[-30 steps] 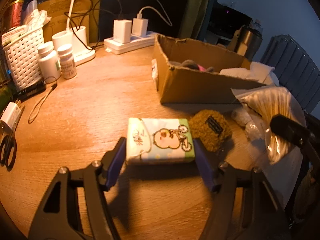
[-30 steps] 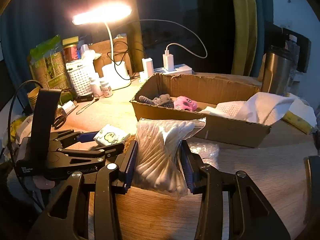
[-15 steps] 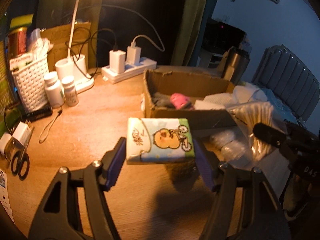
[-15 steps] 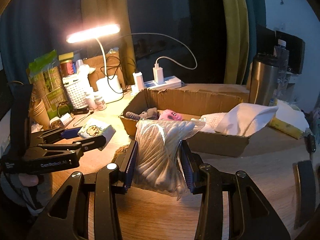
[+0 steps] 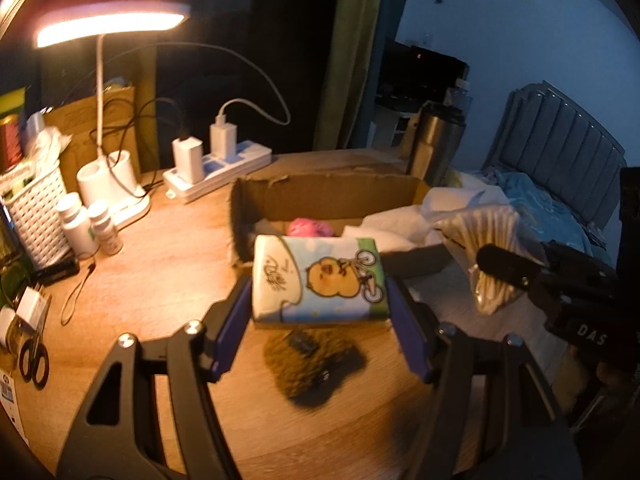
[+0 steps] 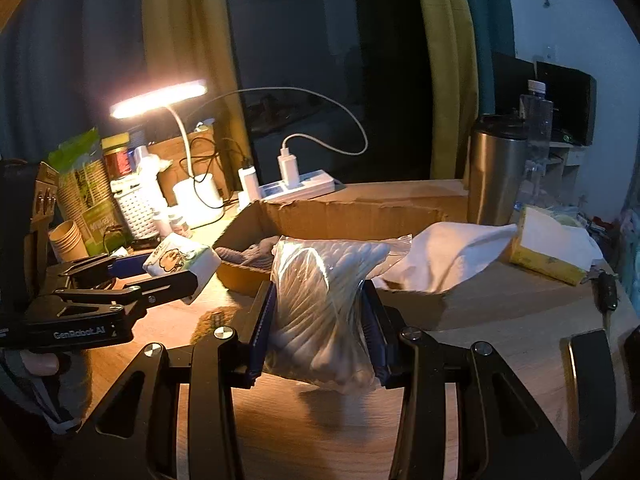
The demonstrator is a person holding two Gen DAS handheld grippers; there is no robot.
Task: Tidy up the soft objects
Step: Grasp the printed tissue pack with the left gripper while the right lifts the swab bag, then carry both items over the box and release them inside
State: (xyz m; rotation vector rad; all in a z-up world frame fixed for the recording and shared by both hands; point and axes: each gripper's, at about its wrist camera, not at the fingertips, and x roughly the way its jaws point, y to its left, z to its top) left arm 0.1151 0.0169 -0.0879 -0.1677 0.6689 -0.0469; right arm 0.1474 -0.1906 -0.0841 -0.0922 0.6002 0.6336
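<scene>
My left gripper (image 5: 320,312) is shut on a tissue pack (image 5: 318,278) printed with a cartoon chick on a bicycle, held up above the table. Below it a brown fuzzy object (image 5: 312,364) lies on the wood. My right gripper (image 6: 320,320) is shut on a clear bag of cotton swabs (image 6: 324,300), lifted off the table. Just beyond both stands an open cardboard box (image 5: 320,192) with a pink soft toy (image 5: 308,227), a grey soft thing (image 6: 260,250) and white cloth (image 6: 448,252) in it. The left gripper (image 6: 188,276) with its pack shows at the left of the right wrist view.
A lit desk lamp (image 5: 108,28), power strip (image 5: 216,168), white basket (image 5: 36,212) and pill bottles (image 5: 92,228) line the back left. Scissors (image 5: 34,360) lie at the left edge. A steel tumbler (image 6: 494,176) and a yellow tissue box (image 6: 548,248) stand right of the cardboard box.
Both grippers have risen with their loads and moved toward the cardboard box. The tissue pack now hangs over the brown fuzzy object, and more of the box's inside shows.
</scene>
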